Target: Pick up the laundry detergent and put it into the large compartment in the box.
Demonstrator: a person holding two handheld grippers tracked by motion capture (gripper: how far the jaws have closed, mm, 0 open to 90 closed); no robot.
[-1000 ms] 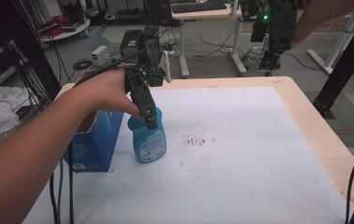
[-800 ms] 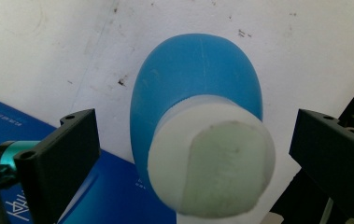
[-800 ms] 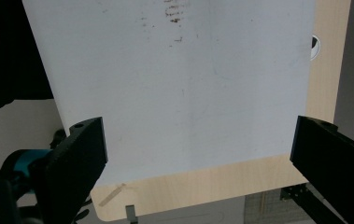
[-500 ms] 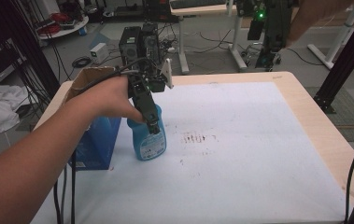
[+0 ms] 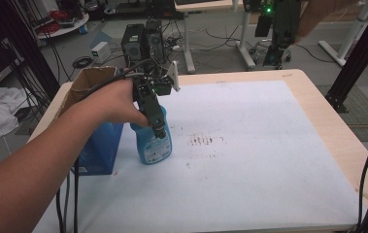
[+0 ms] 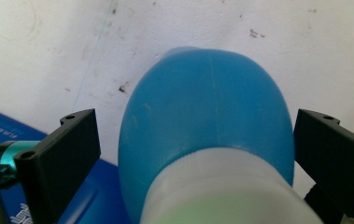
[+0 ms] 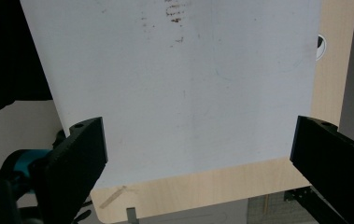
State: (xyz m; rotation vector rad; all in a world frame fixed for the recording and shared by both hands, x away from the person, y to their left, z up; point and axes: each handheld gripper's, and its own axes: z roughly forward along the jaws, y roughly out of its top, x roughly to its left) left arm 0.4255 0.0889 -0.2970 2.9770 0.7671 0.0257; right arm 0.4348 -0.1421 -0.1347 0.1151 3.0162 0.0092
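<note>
The left tongs point down over a blue bottle, held by the person's left hand. In the left gripper view these tongs stand spread, one black jaw on each side of the bottle. A gap shows between the left jaw and the bottle's shoulder; the right jaw sits just beside the bottle's edge, and whether it touches cannot be told. The bottle's white collar rises between the jaws at the bottom of that view, blurred by closeness.

The bottle stands upright on the white mat that covers most of the counter. Just beside the bottle, on the side of the person's forearm, stands a blue box with an open brown cardboard top; the same box shows as a blue corner next to the left jaw in the left gripper view. On the other side of the bottle, a little way off, the mat carries a patch of dark smudges. A cable trails from the left tongs over the hand.

The right tongs are spread wide, with nothing between the jaws. Beyond them lies the white mat, with the dark smudges at its far end and the counter's bare wooden edge just past the jaws.

Past the counter, the floor holds computer towers, loose cables and desk legs.
</note>
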